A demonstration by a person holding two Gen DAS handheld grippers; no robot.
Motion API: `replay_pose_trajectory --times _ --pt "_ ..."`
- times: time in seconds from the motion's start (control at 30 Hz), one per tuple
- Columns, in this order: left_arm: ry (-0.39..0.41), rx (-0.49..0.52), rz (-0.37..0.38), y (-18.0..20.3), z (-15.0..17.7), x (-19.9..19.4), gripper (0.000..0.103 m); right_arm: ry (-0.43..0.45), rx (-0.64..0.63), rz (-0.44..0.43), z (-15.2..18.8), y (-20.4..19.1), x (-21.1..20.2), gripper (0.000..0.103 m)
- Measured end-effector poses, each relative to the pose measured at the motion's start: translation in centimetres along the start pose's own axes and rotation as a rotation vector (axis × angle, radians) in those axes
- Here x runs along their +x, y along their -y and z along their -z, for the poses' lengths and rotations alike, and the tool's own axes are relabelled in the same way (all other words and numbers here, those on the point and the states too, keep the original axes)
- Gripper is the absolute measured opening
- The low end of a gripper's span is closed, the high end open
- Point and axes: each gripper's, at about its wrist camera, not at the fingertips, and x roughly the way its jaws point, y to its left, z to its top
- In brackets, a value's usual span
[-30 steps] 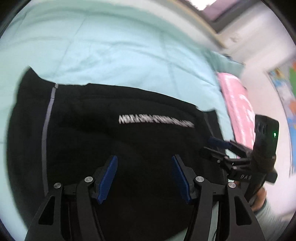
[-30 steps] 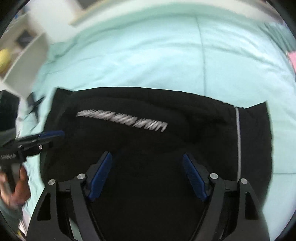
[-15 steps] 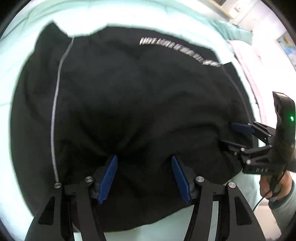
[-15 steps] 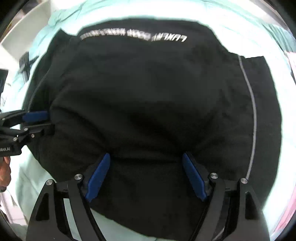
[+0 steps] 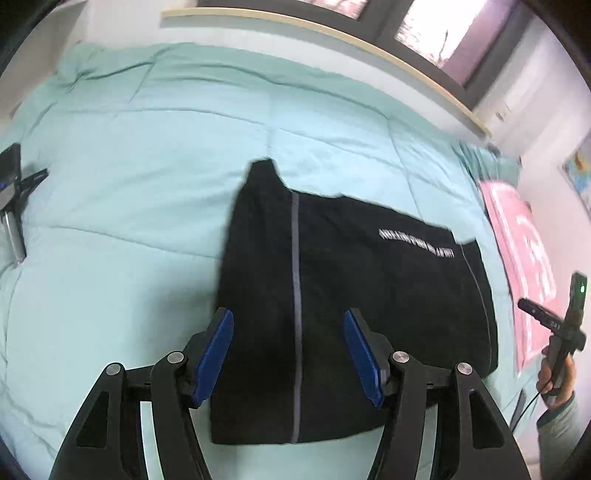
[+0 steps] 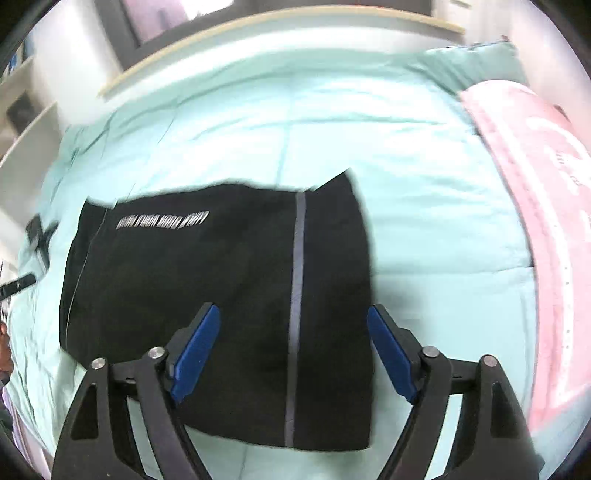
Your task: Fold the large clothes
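Observation:
A black garment (image 5: 369,295) with a grey stripe and white lettering lies folded flat on the teal quilt (image 5: 140,177). My left gripper (image 5: 287,317) hovers above its near left part, jaws opening, with nothing pressed between the blue pads. In the right wrist view the same garment (image 6: 207,288) lies below my right gripper (image 6: 292,310), which hangs over the striped right end with its jaws also opening and empty. The right gripper (image 5: 539,317) shows at the left view's right edge, held by a hand (image 5: 554,376).
A pink blanket (image 6: 535,192) covers the bed's right side, also visible as the pink blanket (image 5: 517,266). A small black object (image 6: 40,232) lies on the quilt (image 6: 406,155) left of the garment. A wall ledge (image 5: 332,33) and windows run behind the bed.
Both grippers have lifted and pulled back from close over the garment. It now looks smaller and lies flat. The left view has shifted to its left end, the right view to its right end.

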Motion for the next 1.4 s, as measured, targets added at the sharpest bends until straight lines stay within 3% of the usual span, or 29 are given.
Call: replay_pose_trajectory --times 0.1,0.27,0.37,0.8,1.0,1.13,1.17,1.2,1.27,1.4 --pt "-0.007 -0.053 0.060 -1.6 -1.4 1.5 0.070 0.019 0.052 0.001 -1.7 1.5 0.8 0.087" --pt "-0.055 -0.254 0.201 -5.8 -2.3 6.9 0.070 -0.018 0.114 -0.046 -2.0 4.0 3.6 0.087" --pt "-0.103 -0.305 0.198 -6.9 -2.0 10.3 0.070 -0.061 0.115 -0.050 -1.6 4.5 6.4 0.087" --pt "-0.249 -0.314 0.296 -5.8 -0.7 18.3 0.070 -0.160 0.239 -0.231 -0.1 6.6 14.6 0.088" --pt "-0.262 -0.378 0.364 -5.9 -0.2 20.0 0.072 -0.232 0.323 -0.395 1.0 7.3 17.4 0.090" --pt "-0.260 -0.409 0.400 -5.8 0.0 20.9 0.074 -0.266 0.314 -0.443 1.7 5.9 19.0 0.093" --pt "-0.254 -0.404 0.412 -5.5 0.0 21.0 0.072 -0.270 0.305 -0.446 1.6 5.6 19.2 0.093" --pt "-0.248 -0.396 0.425 -5.5 -0.1 20.8 0.063 -0.267 0.296 -0.448 1.5 5.3 19.1 0.091" --pt "-0.223 -0.370 0.468 -4.9 -0.1 20.0 0.054 -0.250 0.255 -0.463 1.3 4.6 18.5 0.078" --pt "-0.229 -0.394 0.516 -5.4 0.1 19.9 0.052 -0.245 0.214 -0.481 1.6 4.3 18.1 0.073"
